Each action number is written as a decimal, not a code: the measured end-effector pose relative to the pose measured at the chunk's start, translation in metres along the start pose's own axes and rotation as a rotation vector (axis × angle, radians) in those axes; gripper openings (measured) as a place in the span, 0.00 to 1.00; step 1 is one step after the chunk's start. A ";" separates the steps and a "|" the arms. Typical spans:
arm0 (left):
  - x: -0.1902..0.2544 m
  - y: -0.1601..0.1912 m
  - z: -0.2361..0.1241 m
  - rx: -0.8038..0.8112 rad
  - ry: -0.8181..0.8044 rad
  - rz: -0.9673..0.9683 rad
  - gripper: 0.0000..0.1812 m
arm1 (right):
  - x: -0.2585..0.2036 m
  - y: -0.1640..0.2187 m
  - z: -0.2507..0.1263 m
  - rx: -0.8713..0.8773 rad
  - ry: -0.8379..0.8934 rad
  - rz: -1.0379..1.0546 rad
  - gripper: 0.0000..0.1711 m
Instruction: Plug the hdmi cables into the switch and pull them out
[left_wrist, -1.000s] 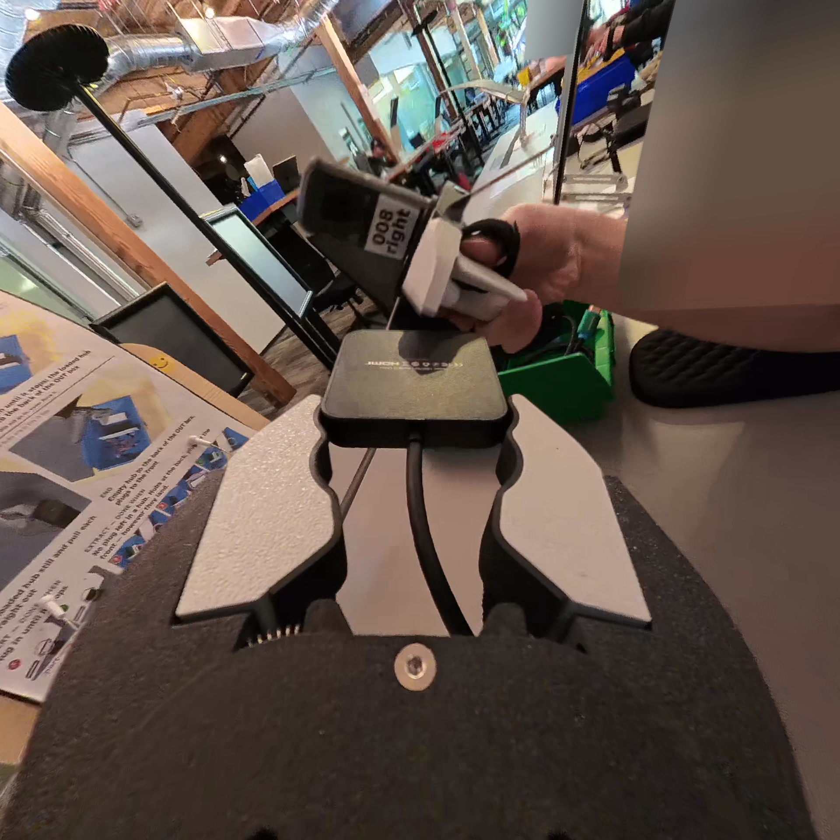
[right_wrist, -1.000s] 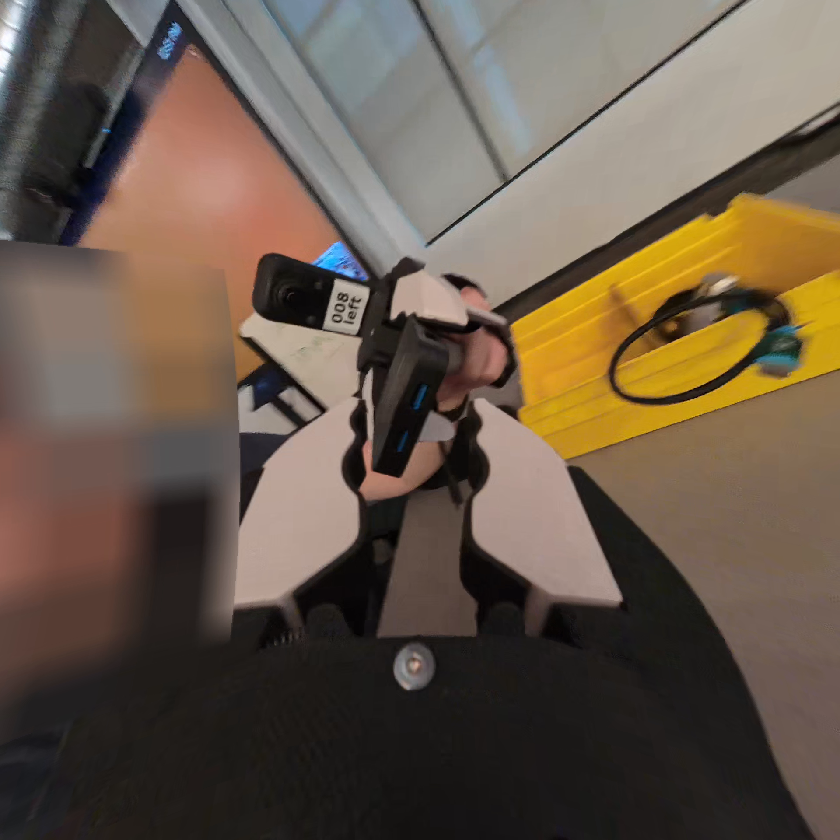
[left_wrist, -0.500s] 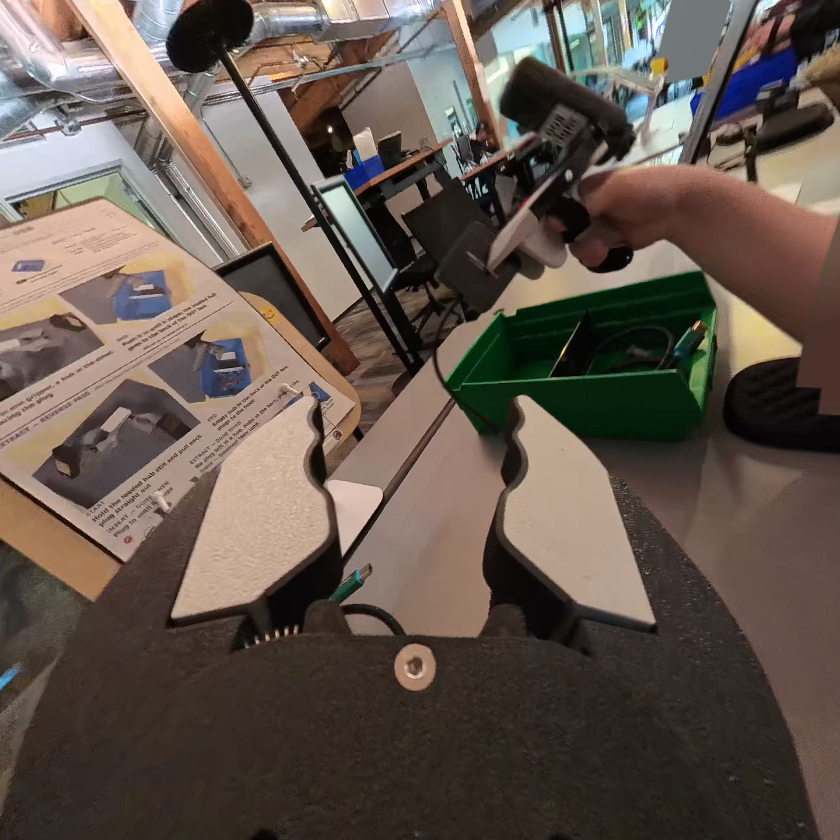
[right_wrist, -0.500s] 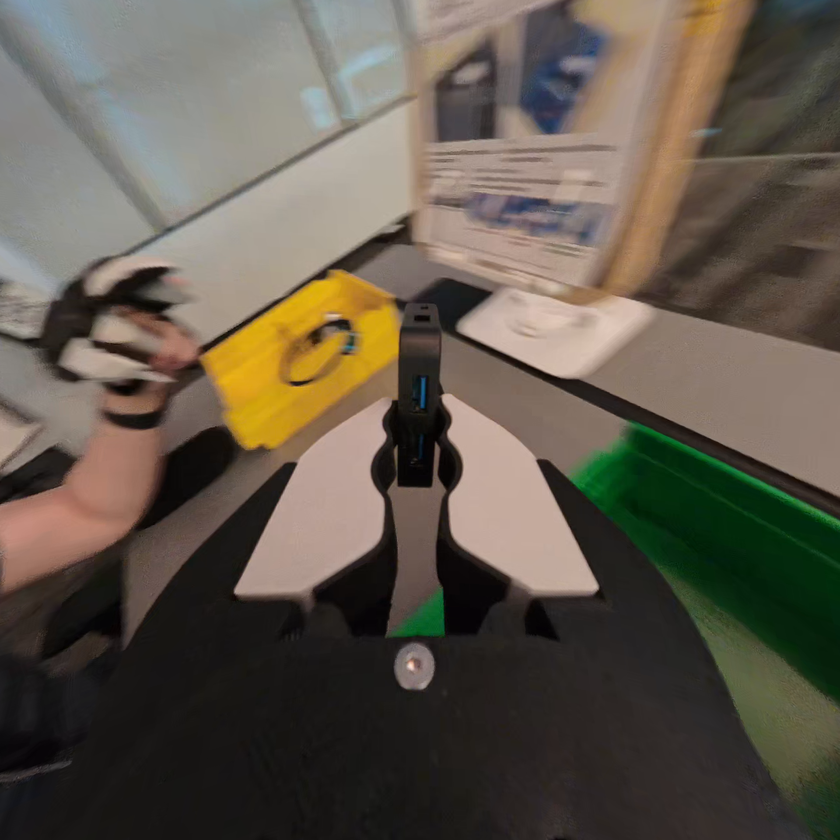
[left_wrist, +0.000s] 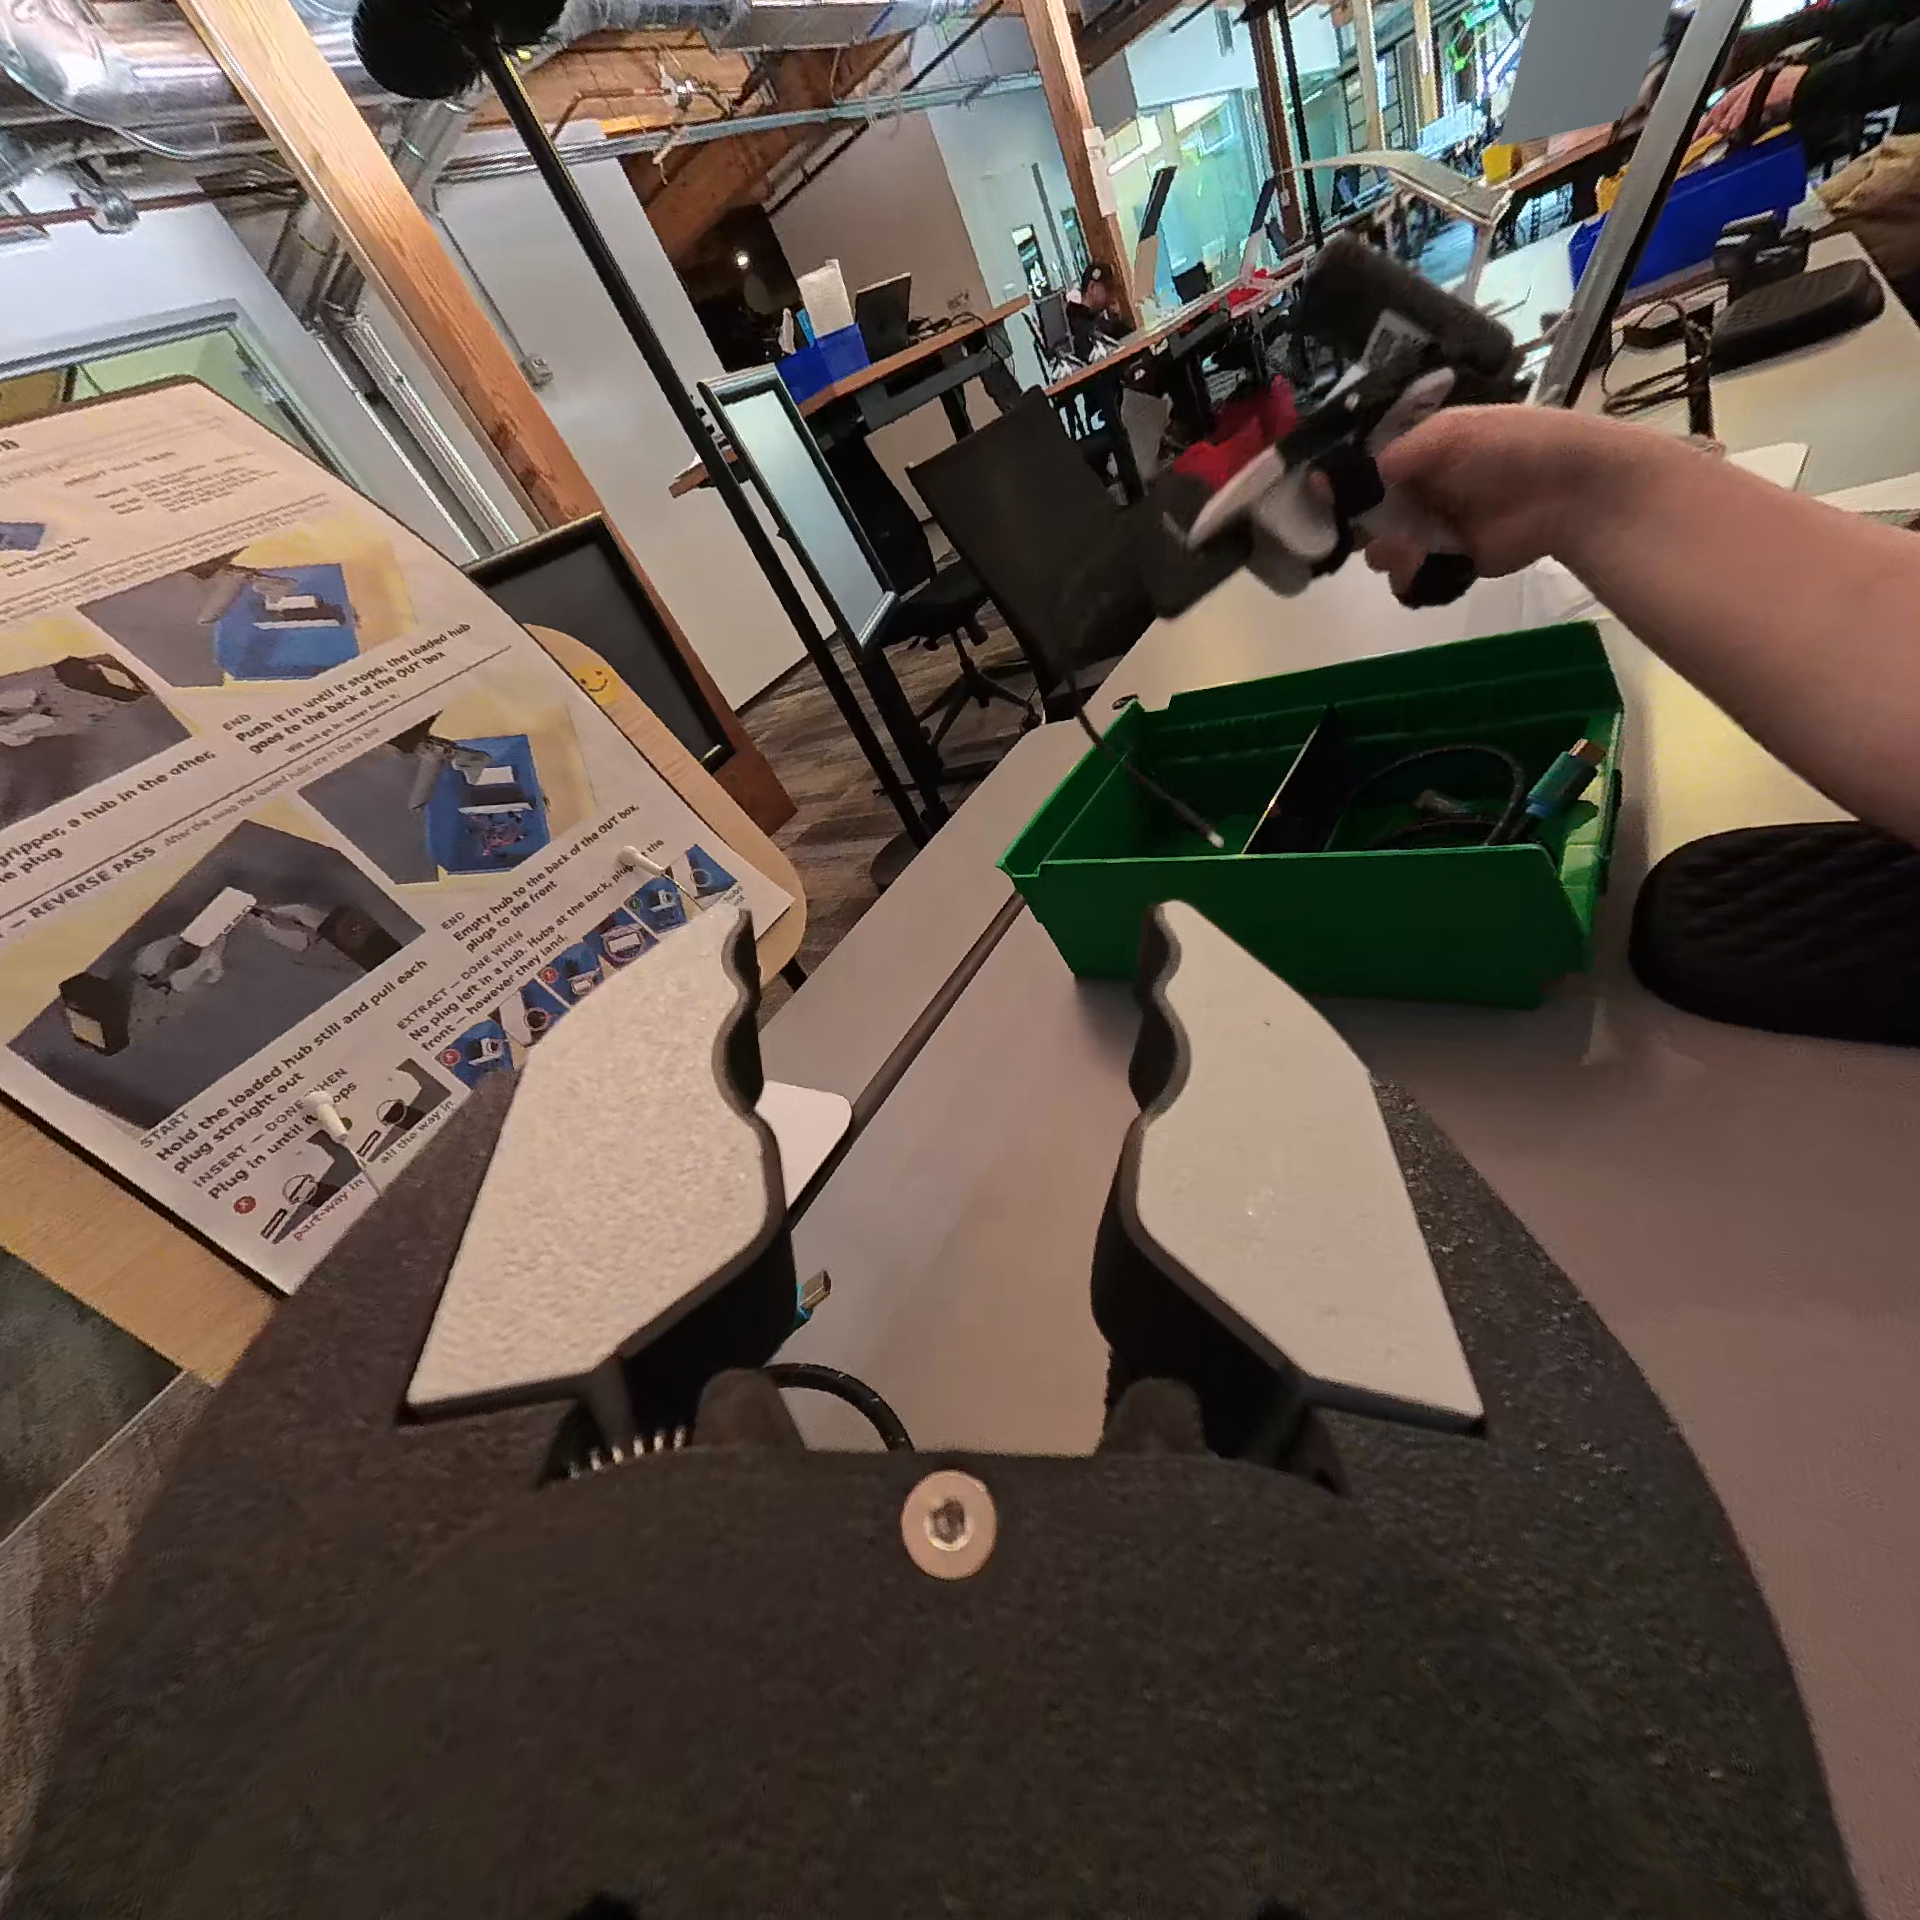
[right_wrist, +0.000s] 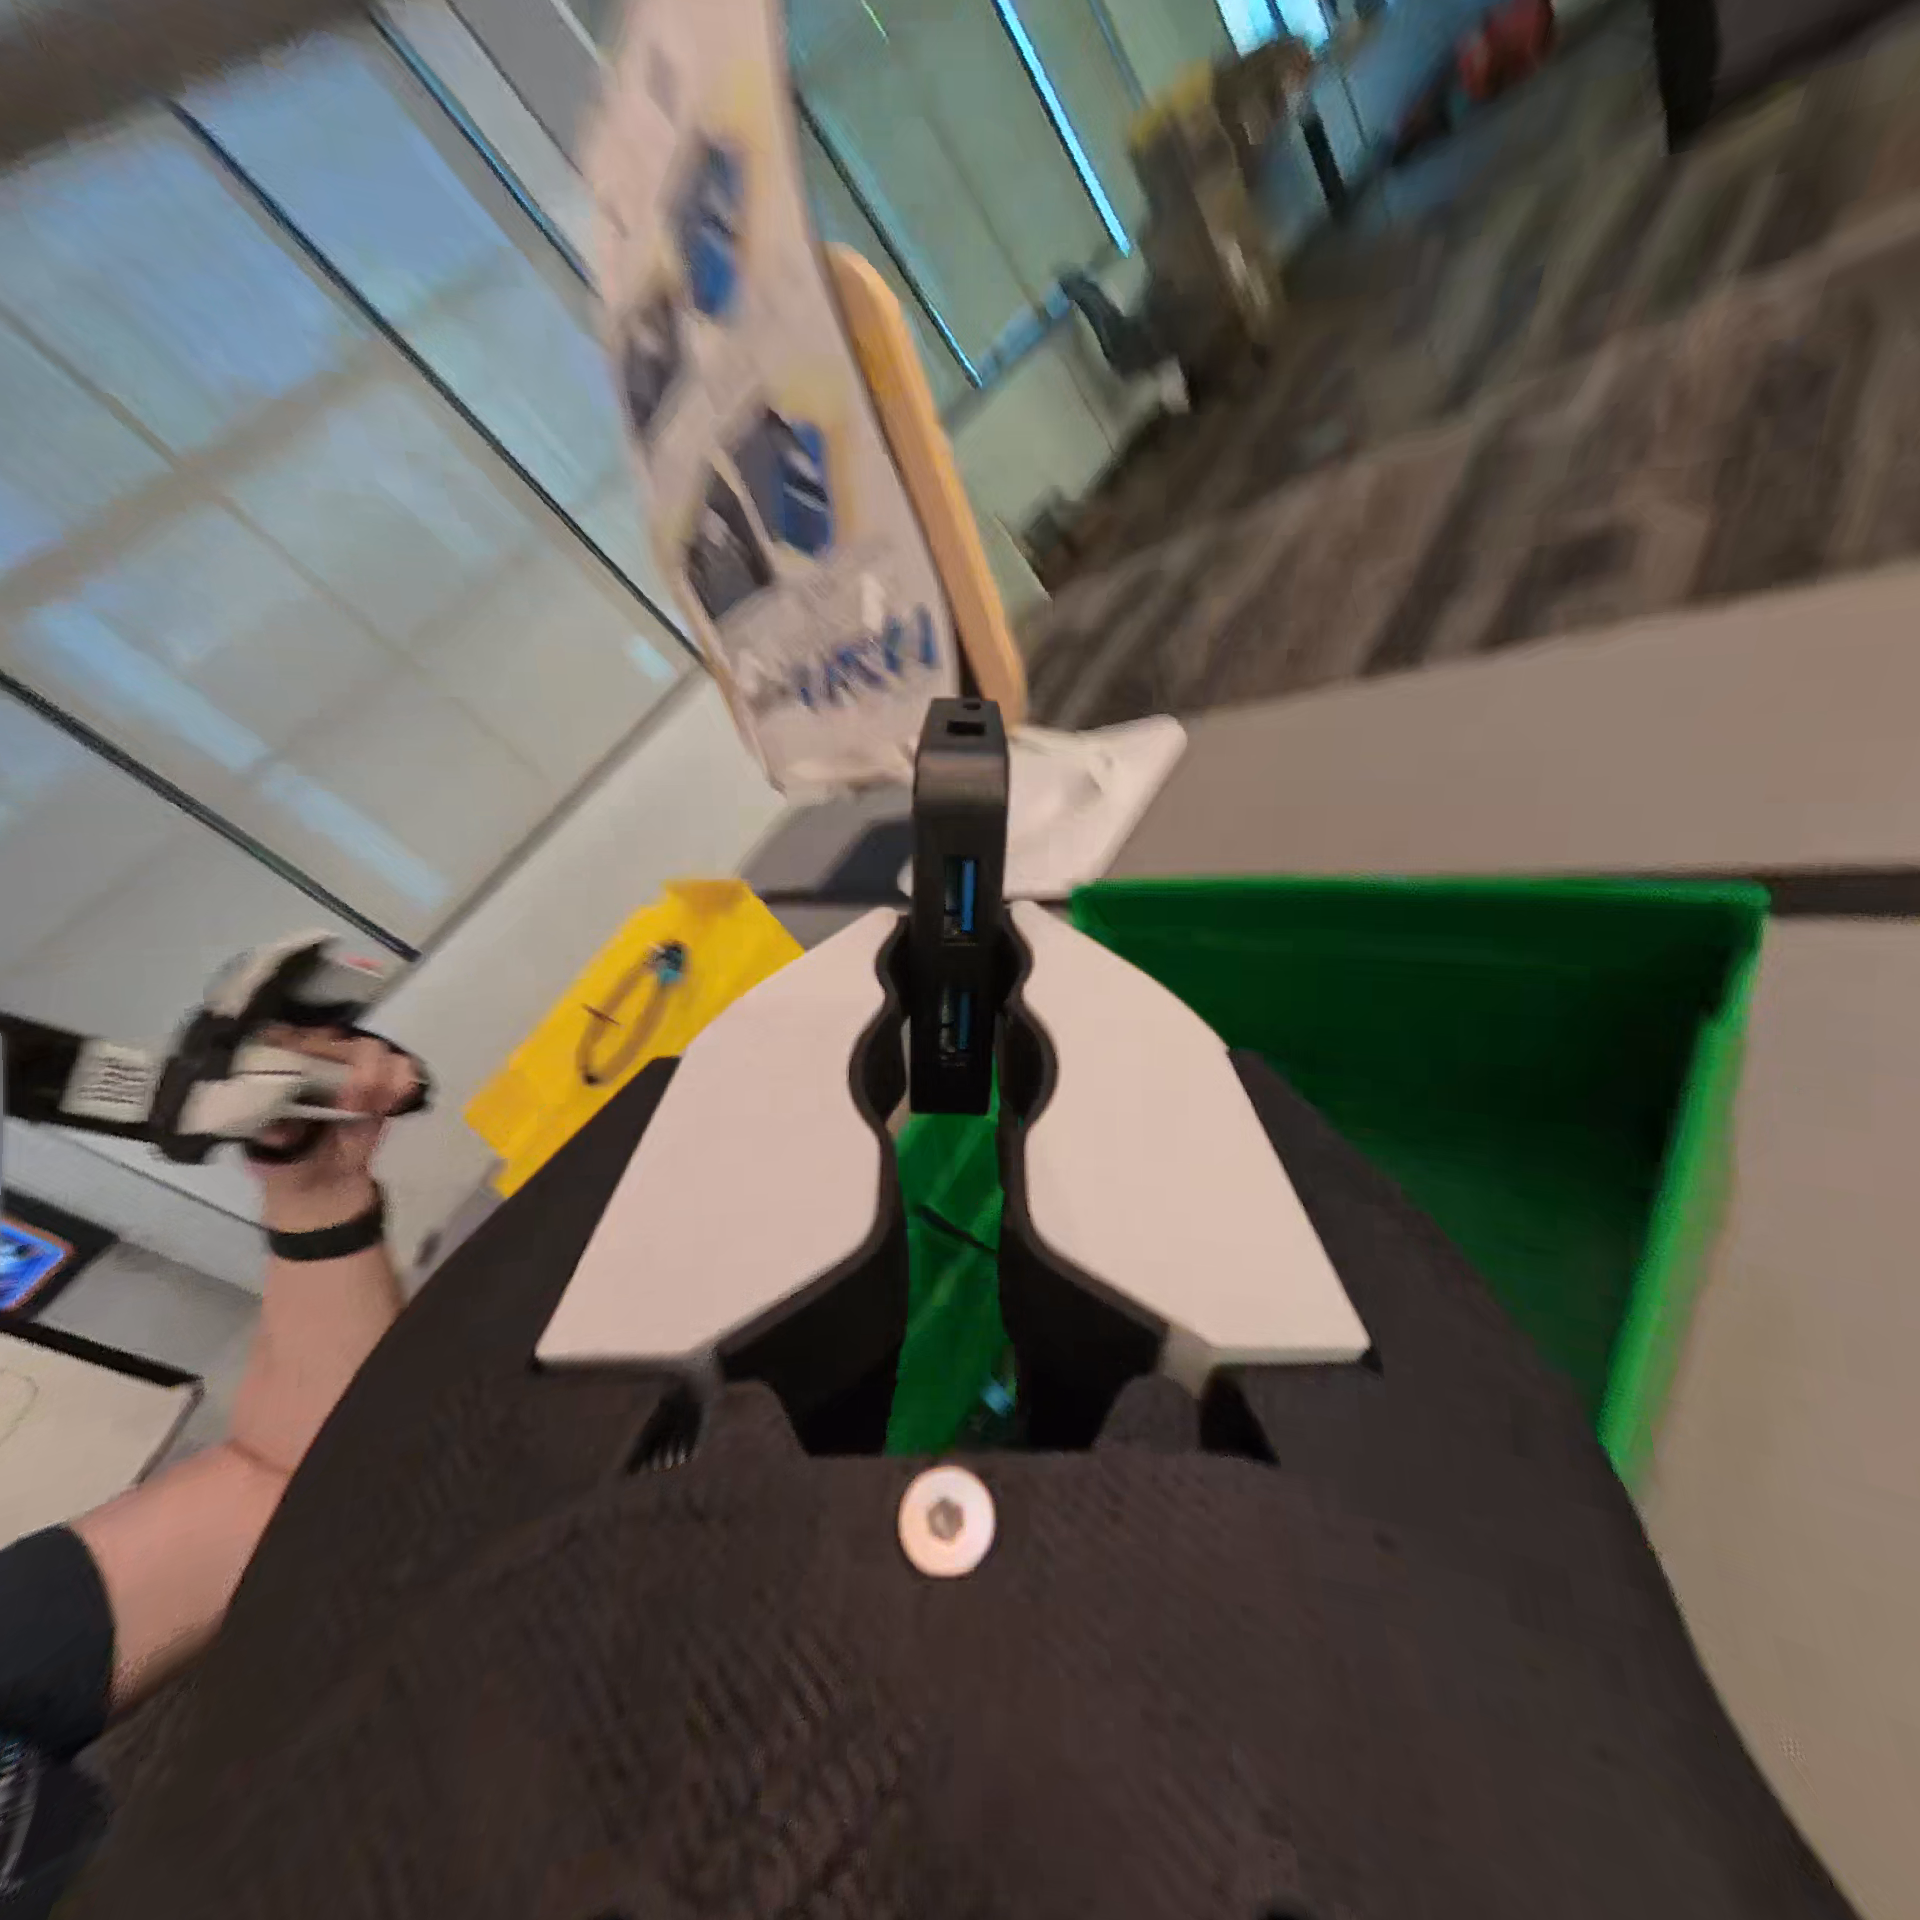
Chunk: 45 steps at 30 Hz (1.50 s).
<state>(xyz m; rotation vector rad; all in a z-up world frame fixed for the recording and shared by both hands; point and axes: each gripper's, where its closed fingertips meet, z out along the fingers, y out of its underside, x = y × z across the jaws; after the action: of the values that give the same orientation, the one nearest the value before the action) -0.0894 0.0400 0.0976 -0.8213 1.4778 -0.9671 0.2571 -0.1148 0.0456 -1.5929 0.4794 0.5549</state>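
While two claws are in play, only one switch (right_wrist: 958, 904) shows: a slim black box held edge-on, with two blue ports stacked on the narrow face turned toward the right wrist camera and a small opening in its top end. The right claw (right_wrist: 956, 997) is clenched on it, the white fingers (right_wrist: 769, 1122) pressing its two broad sides at the lower half, so the upper half stands out beyond the fingertips. A thin black cable (left_wrist: 1138, 774) hangs from the switch and its end dangles inside the green bin (left_wrist: 1351, 894).

That bin, one of two, stands toward the far edge of the grey table (left_wrist: 1558, 1195), just under the switch; a black divider splits it, and the compartment on the right holds a coiled black cable (left_wrist: 1455, 790) with a teal plug. The yellow bin (right_wrist: 665, 997), farther off on the table, holds another coiled cable.

The left claw (left_wrist: 940, 1039) is released, its fingers spread wide above the table with nothing between them. Below it, a teal plug (left_wrist: 812, 1294) and a loop of black cable peek out near the left finger. One instruction board (left_wrist: 260, 779) leans beside the table's left edge.
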 end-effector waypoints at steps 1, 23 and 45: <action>-0.001 0.000 0.000 -0.001 -0.001 0.000 0.38 | 0.012 0.011 0.009 -0.054 0.060 0.002 0.08; -0.135 0.152 -0.111 -0.624 -0.330 -0.075 0.32 | 0.058 0.059 0.050 -0.504 0.655 -0.350 0.31; -0.097 0.286 -0.079 -1.078 0.673 -0.342 0.30 | 0.017 0.084 0.086 -0.594 0.456 -0.424 0.31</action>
<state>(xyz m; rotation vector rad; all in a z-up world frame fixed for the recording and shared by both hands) -0.1487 0.2569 -0.1193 -1.6522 2.5705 -0.6523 0.2137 -0.0371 -0.0366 -2.3346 0.3026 -0.0105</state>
